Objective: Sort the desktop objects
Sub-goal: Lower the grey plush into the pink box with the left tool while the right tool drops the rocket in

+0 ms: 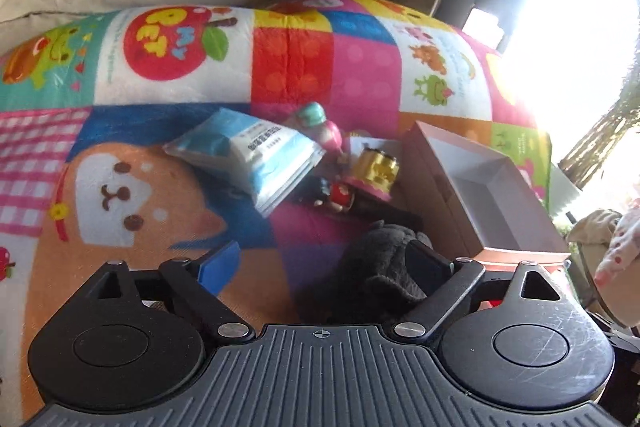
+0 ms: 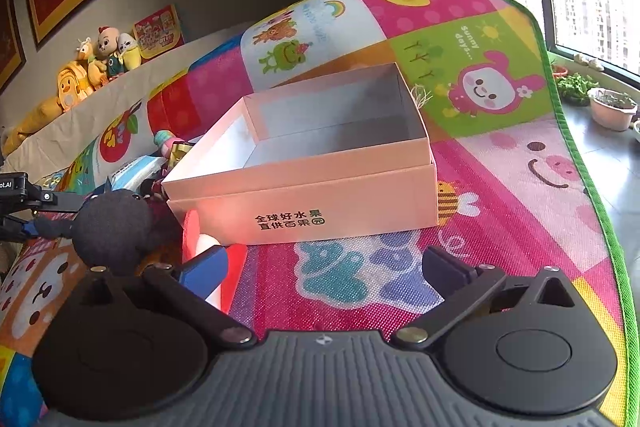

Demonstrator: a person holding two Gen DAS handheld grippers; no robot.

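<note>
Sorting is at the pick-up stage, to my eye: the pale pink cardboard box (image 2: 304, 163) sits open and looks empty, while the small things are heaped beside it on the colourful play mat (image 1: 160, 195).

The left gripper (image 1: 324, 267) stands wide, its blue pad at nine o'clock and its dark pad at three. A black plush toy (image 1: 380, 267) lies low between them, bunched against the dark pad; whether that pad presses on it I cannot tell, and the blue pad is clear of it, so nothing is clamped. From the right wrist view the same plush shows as a dark round lump at nine o'clock, just beside the box's near left corner.

Past the plush, toward twelve o'clock in the left view, lie a small red and black figure (image 1: 340, 199), a gold and pink toy (image 1: 374, 173), a pink and teal toy (image 1: 320, 125) and, at eleven o'clock, a blue and white plastic packet (image 1: 248, 155). The box is at two o'clock there, touching or nearly touching the heap.

The right gripper (image 2: 324, 267) is also wide, holding nothing, with bare mat between its pads and the box straight ahead at twelve o'clock.

The next move, I judge, calls for the left gripper to centre on the plush, close on its soft body, lift and swing to two o'clock over the box rim.
</note>
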